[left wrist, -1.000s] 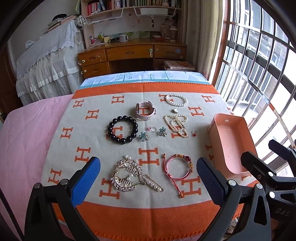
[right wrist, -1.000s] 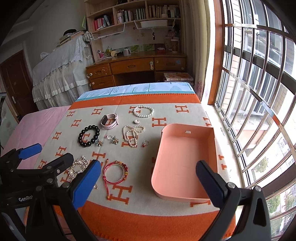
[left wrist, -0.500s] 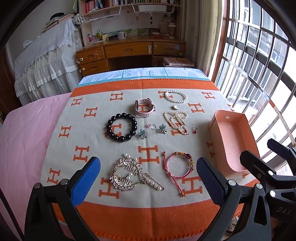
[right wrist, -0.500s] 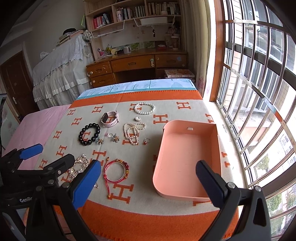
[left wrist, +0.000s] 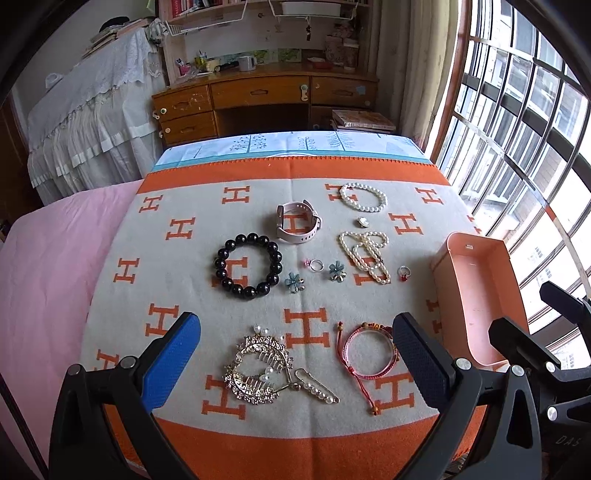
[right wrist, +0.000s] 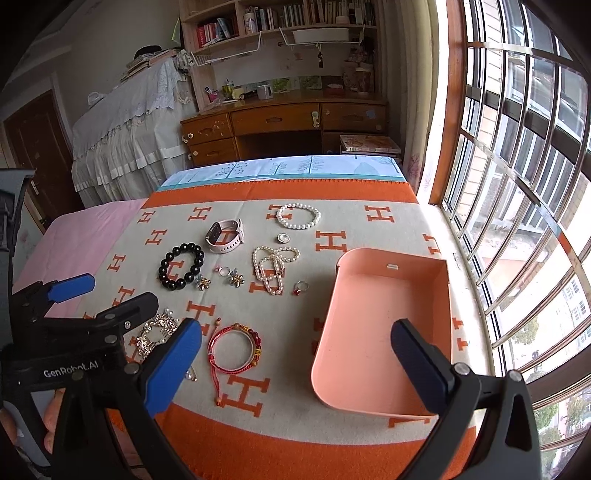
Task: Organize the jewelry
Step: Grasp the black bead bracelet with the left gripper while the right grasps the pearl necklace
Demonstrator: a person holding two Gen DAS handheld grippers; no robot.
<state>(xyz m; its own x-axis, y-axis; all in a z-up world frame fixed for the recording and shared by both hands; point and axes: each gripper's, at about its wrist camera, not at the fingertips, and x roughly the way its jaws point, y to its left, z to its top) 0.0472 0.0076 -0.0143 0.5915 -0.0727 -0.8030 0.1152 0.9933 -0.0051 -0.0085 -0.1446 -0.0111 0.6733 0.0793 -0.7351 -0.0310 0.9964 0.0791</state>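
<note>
You see the jewelry spread on the blanket [left wrist: 177,295]. The tray [right wrist: 380,398] sits to the right. The cord bracelet [left wrist: 367,347] lies near you, the pearl bracelet [left wrist: 362,197] far back.

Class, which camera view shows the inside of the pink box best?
The right wrist view: the pink box lies open below it, its whole bare floor visible. The left wrist view shows the box at the frame edge, foreshortened and partly hidden by the right tool.

Probably a home bedroom: bed [left wrist: 55,280], wooden desk [left wrist: 266,99], bookshelves [right wrist: 280,18].
</note>
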